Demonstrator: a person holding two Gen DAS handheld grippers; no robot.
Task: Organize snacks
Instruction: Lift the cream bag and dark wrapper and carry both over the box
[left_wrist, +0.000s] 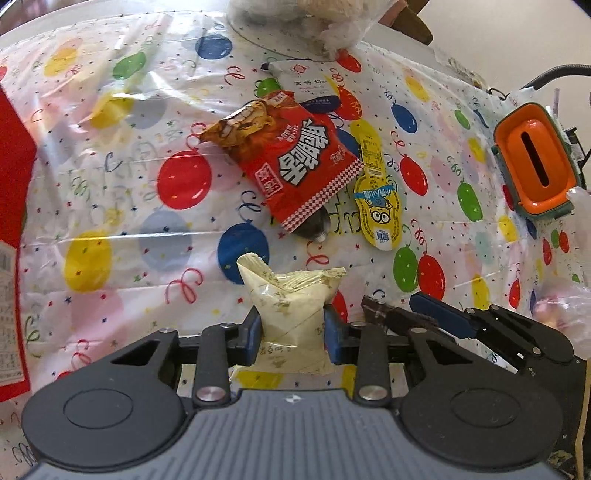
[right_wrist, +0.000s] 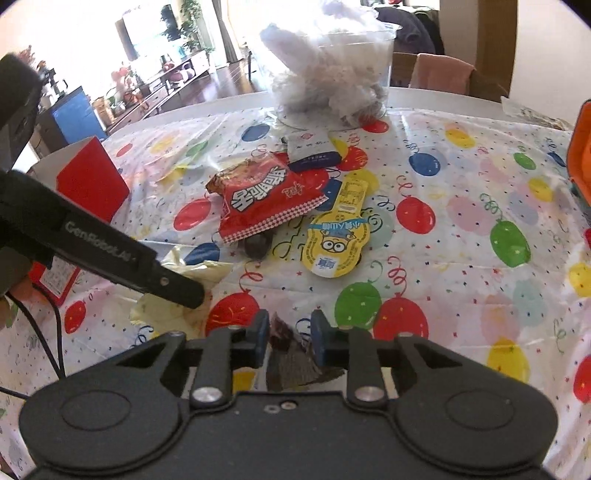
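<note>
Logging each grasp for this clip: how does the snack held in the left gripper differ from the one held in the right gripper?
The pale yellow packet in the left gripper is light, puffy and stands well above the pads; the dark brown packet in the right gripper is dark, flatter and pokes out only a little. The yellow packet fills a wider gap between the jaws; the brown one is pinched narrower. Both are small sealed wrappers, each clamped over the balloon-print tablecloth.
</note>
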